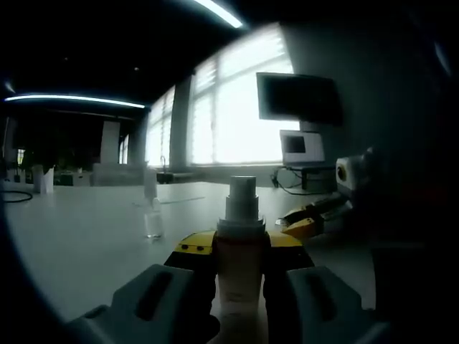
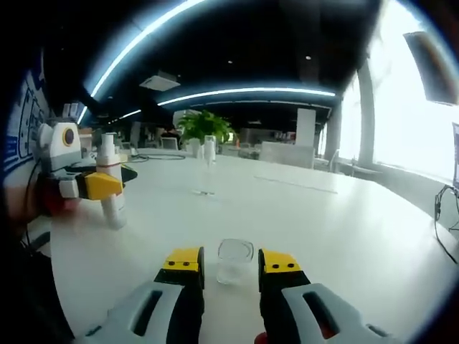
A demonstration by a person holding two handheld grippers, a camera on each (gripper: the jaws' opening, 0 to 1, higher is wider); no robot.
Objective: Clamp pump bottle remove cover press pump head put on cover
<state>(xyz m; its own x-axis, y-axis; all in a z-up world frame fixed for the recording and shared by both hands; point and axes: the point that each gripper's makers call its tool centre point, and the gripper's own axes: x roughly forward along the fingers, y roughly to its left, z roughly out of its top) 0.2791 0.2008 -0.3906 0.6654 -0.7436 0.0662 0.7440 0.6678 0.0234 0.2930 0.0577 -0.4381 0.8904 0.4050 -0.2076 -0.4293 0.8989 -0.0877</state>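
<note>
A pale pump bottle (image 1: pixel 240 251) stands upright between the jaws of my left gripper (image 1: pixel 240 266), which is shut on its body. Its white pump head (image 1: pixel 242 195) is bare. In the right gripper view the same bottle (image 2: pixel 112 193) shows at the left, held off the table by the left gripper (image 2: pixel 93 185). A small clear cover (image 2: pixel 234 260) rests on the white table (image 2: pixel 344 236) between the yellow-tipped jaws of my right gripper (image 2: pixel 232 264), which is open with a little gap on each side. From the left gripper view, the right gripper (image 1: pixel 307 223) lies low at the right.
A tall clear bottle (image 1: pixel 152 211) stands alone on the table, also seen farther off (image 2: pixel 208 166). A monitor (image 1: pixel 297 97) and a smaller screen (image 1: pixel 301 147) stand by the windows. A potted plant (image 2: pixel 204 127) is at the table's far end. A person's sleeve (image 2: pixel 25 115) shows at left.
</note>
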